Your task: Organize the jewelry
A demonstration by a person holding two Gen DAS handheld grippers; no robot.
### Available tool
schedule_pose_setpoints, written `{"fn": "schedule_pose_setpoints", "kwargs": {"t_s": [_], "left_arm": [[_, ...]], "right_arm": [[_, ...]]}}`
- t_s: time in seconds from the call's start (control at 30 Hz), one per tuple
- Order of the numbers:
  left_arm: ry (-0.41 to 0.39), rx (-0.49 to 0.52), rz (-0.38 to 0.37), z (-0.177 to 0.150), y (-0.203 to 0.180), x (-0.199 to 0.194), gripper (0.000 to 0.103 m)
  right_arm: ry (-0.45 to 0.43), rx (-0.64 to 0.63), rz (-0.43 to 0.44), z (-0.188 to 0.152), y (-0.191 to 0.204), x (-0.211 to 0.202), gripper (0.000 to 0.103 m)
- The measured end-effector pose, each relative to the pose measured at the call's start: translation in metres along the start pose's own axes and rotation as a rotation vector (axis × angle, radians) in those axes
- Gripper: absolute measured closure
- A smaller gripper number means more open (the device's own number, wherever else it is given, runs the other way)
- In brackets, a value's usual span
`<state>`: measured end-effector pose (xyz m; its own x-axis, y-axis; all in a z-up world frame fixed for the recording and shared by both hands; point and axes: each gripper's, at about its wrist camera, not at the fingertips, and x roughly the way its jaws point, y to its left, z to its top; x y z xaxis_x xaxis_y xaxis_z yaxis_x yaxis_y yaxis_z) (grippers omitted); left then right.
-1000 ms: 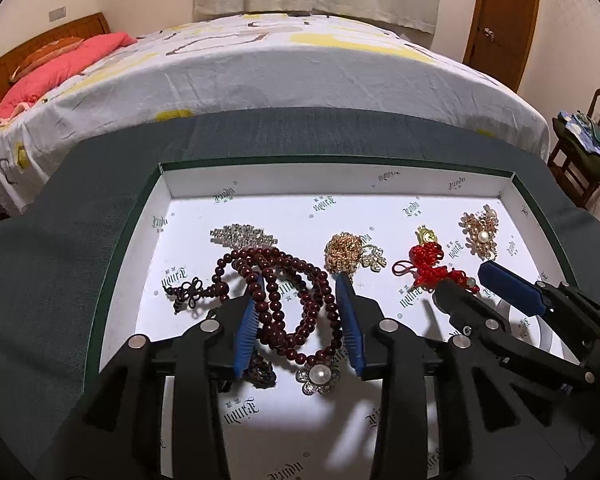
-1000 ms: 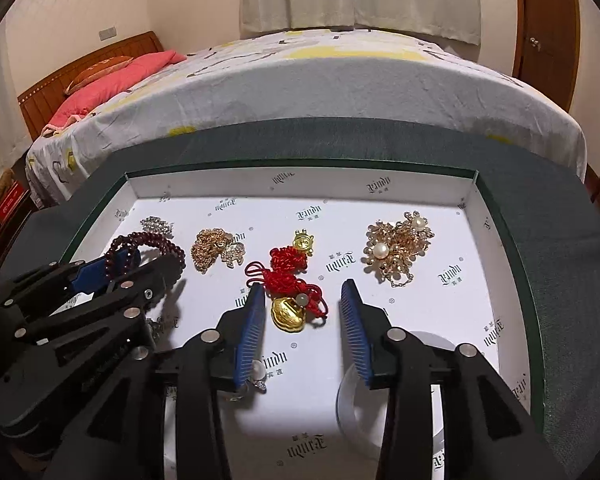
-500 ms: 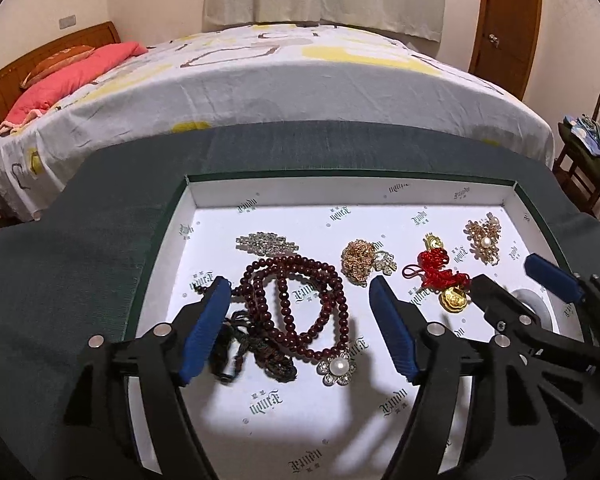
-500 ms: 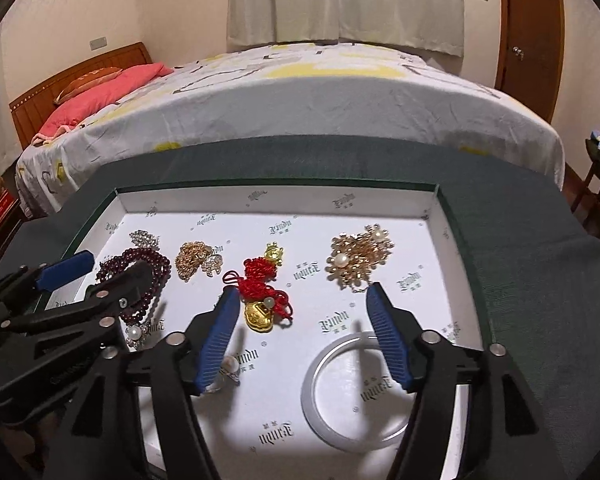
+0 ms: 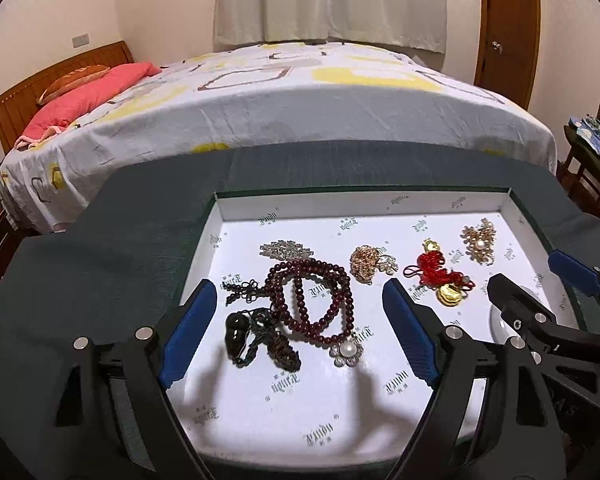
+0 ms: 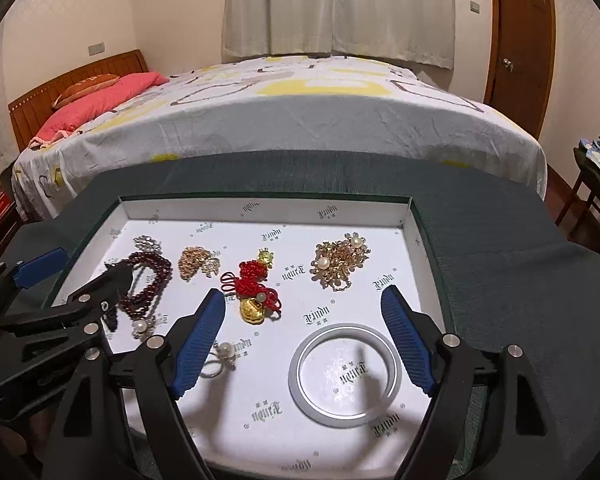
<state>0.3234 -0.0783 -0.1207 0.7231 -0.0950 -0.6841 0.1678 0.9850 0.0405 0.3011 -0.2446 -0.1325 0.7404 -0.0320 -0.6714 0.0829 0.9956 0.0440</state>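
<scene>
A white-lined, green-edged tray (image 5: 364, 206) (image 6: 260, 204) holds the jewelry. In the left wrist view lie a dark red bead necklace (image 5: 312, 300), a dark pendant on cord (image 5: 256, 340), a pearl flower brooch (image 5: 346, 350), a silver brooch (image 5: 286, 249), a gold chain (image 5: 366, 264), a red knot charm with gold pieces (image 5: 436, 274) and a gold pearl brooch (image 5: 479, 240). My left gripper (image 5: 300, 336) is open and empty above the beads. My right gripper (image 6: 304, 340) is open and empty above a white bangle (image 6: 344, 374), with a pearl ring (image 6: 220, 354) beside its left finger.
The tray sits on a dark green cloth (image 6: 520, 280). Behind it stands a bed (image 5: 300, 92) with a patterned cover and red pillow. A wooden door (image 6: 524, 40) and a chair (image 5: 596, 152) with clothes are at the right.
Both grippers have opened wide and pulled back and up from the tray. The jewelry has stayed where it lay; the pendant and ring now show.
</scene>
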Motion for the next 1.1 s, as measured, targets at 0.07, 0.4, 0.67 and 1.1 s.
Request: {"fn": "schedule_pose_setpoints", "kwargs": {"t_s": [0.07, 0.4, 0.67, 1.1], "left_arm": [[-0.009, -0.005, 0.002, 0.000, 0.000, -0.011, 0.020], [-0.069, -0.039, -0.009, -0.012, 0.002, -0.084, 0.020], [-0.115, -0.057, 0.005, -0.033, 0.006, -0.160, 0.019], [-0.218, -0.077, 0.059, -0.074, 0.017, -0.263, 0.014]], "right_arm": [[-0.014, 0.003, 0.006, -0.001, 0.000, -0.011, 0.026], [-0.075, -0.003, 0.029, -0.009, 0.001, -0.078, 0.025], [-0.137, -0.039, 0.054, -0.029, 0.009, -0.155, 0.025], [-0.260, -0.066, 0.066, -0.057, 0.007, -0.252, 0.021]]}}
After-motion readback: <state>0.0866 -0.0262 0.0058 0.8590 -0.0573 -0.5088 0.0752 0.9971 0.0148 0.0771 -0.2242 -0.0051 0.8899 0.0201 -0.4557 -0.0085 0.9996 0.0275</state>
